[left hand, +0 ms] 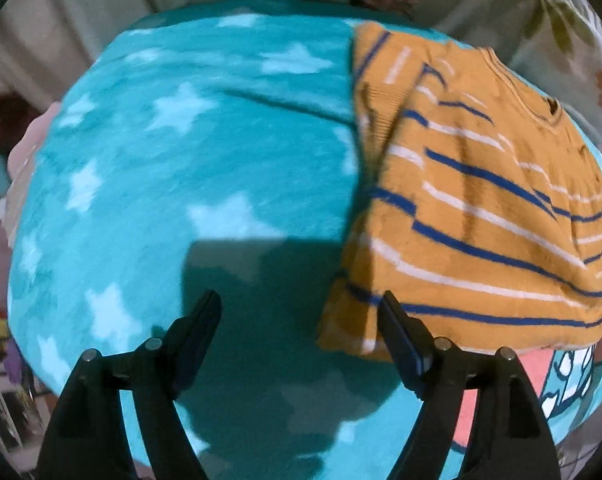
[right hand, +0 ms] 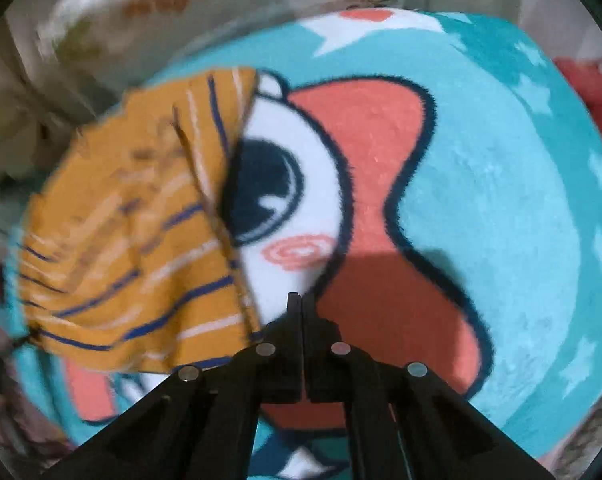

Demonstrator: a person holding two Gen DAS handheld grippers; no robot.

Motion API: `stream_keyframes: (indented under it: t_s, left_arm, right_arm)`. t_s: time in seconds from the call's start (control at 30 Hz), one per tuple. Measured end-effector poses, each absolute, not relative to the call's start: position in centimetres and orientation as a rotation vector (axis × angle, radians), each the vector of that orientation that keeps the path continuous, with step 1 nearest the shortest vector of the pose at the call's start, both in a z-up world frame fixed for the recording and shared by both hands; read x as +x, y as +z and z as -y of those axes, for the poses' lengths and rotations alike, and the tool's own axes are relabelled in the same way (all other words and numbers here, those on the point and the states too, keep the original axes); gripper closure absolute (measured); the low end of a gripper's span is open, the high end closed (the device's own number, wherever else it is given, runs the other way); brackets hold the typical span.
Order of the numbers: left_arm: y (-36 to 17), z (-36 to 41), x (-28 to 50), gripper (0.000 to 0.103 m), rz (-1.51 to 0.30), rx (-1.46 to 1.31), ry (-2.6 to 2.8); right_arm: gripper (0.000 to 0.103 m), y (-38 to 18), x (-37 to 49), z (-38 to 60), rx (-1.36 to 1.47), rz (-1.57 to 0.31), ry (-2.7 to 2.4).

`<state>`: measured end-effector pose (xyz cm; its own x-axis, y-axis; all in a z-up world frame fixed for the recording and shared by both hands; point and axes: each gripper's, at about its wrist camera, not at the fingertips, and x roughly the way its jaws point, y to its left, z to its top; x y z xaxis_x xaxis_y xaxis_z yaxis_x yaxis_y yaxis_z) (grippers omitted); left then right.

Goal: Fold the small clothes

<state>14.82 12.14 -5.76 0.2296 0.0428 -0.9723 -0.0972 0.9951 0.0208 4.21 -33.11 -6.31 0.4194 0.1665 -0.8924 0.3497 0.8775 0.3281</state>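
Striped knit sweater [left hand: 481,208] on fleecy blanket [left hand: 181,160], seemingly folded, left fingers [left hand: 205,320] apart, right fingers [right hand: 295,312] together.

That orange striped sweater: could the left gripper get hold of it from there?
Probably yes. The left gripper stands open at the orange striped sweater's edge, with nothing lying between them.
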Motion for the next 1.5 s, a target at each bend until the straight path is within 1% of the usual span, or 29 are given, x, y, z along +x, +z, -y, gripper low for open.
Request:
stream_keyframes:
  t_s: [0.07,0.1,0.13,0.27,0.43,0.53,0.63,0.67,0.73,0.97,1.13,1.27,1.43,1.5]
  left_arm:
    - [-5.5,-12.9,13.8,0.024,-1.335,-0.081,0.113]
    - [-5.3,-13.2,13.3,0.024,-1.333,-0.104,0.114]
    - [-5.1,-13.3,12.8,0.024,-1.328,-0.116,0.116]
    - [-3.9,-13.4,10.4,0.024,-1.290,-0.134,0.120]
    - [-1.6,-14.0,7.3,0.024,-1.236,-0.171,0.118]
    - [-0.8,-14.6,6.6,0.024,-1.209,-0.170,0.127]
    - [0.2,-14.7,5.7,0.024,-1.180,-0.170,0.133]
    - [0.4,-14.7,5.4,0.024,-1.173,-0.171,0.137]
    - [0.7,-15.0,4.6,0.024,-1.157,-0.182,0.147]
    - [-0.2,-16.0,2.5,0.024,-1.186,-0.201,0.175]
    - [-0.7,-16.5,4.0,0.024,-1.189,-0.183,0.158]
    - [-0.5,-17.4,6.5,0.024,-1.172,-0.112,0.138]
    - [-1.0,-19.7,10.0,0.024,-1.175,-0.036,0.123]
    - [-1.6,-20.7,11.4,0.024,-1.189,-0.023,0.123]
  right_arm:
    - [0.094,-5.5,3.6,32.8,0.537,-1.105,-0.078]
    - [0.082,-5.1,3.6,32.4,0.530,-1.090,-0.063]
    - [0.074,-4.8,3.6,31.9,0.524,-1.079,-0.052]
    - [0.074,-3.6,4.4,29.0,0.553,-1.034,0.050]
    - [0.074,-4.0,6.6,24.2,0.478,-1.058,0.134]
    - [0.074,-5.1,7.5,22.0,0.414,-1.100,0.161]
    - [0.073,-7.8,9.0,21.0,0.370,-1.194,0.139]
    - [0.073,-7.6,9.0,21.1,0.379,-1.167,0.137]
    - [0.072,-7.1,9.0,21.2,0.384,-1.186,0.128]
    - [0.072,-3.2,7.5,18.1,0.339,-1.065,0.195]
    - [0.072,-2.8,8.0,14.5,0.295,-1.076,0.217]
    - [0.072,-2.5,10.3,11.8,0.270,-1.083,0.202]
    - [0.064,-3.8,14.3,8.1,0.266,-1.114,0.166]
    - [0.063,-5.1,16.0,6.6,0.232,-1.135,0.137]
